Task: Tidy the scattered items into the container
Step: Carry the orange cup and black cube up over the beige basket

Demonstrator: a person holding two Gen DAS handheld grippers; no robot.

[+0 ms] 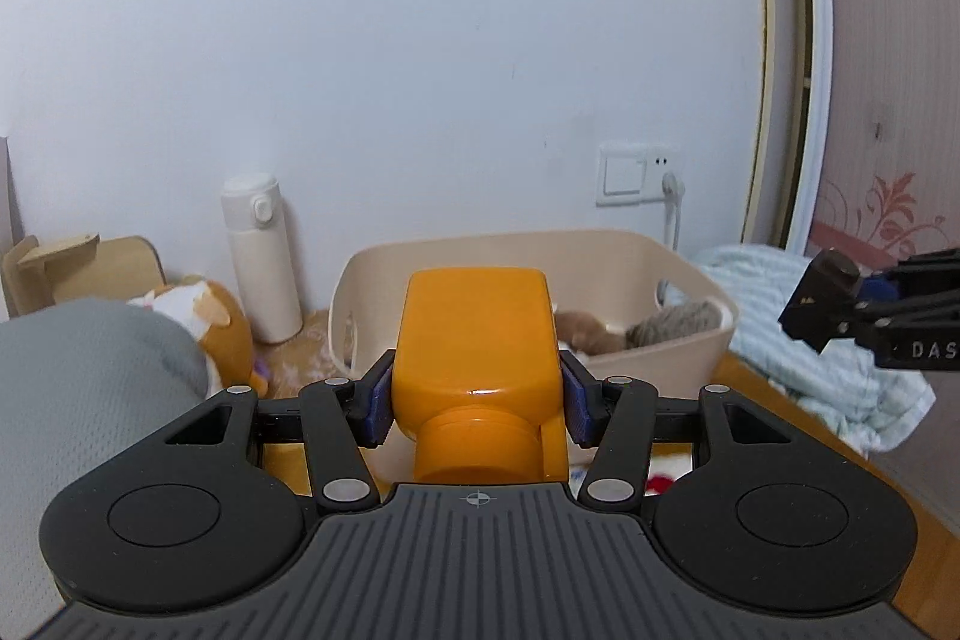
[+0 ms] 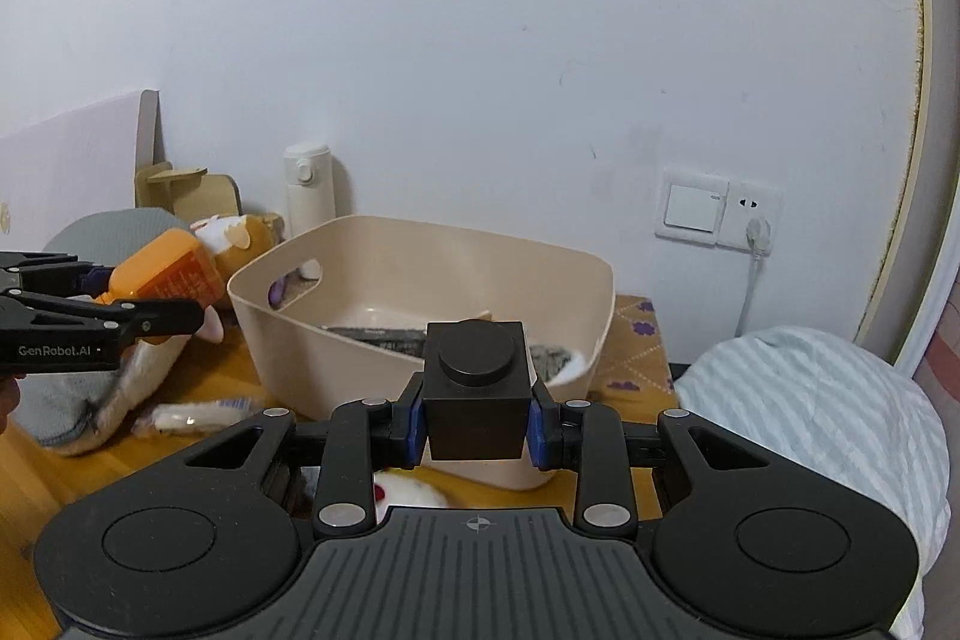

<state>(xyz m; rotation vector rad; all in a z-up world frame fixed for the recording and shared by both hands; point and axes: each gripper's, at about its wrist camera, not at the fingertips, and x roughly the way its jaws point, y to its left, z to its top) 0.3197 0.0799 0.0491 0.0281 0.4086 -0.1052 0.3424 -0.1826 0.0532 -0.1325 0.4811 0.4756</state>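
Left gripper (image 1: 477, 394) clamped on orange bottle (image 1: 477, 340), cap end toward the camera, long axis pointing straight at the beige container (image 1: 660, 340). Right gripper (image 2: 477, 421) clamped on black cube (image 2: 477, 388). Both loads are raised, on the near side of the container; it lies dead ahead. Cube looks closer to the container's near rim. Likely next: carry forward, release inside.

"GenRobot.AI" on the left gripper (image 2: 90, 304); right gripper (image 1: 864, 322) shows "DAS", apparently cut off.
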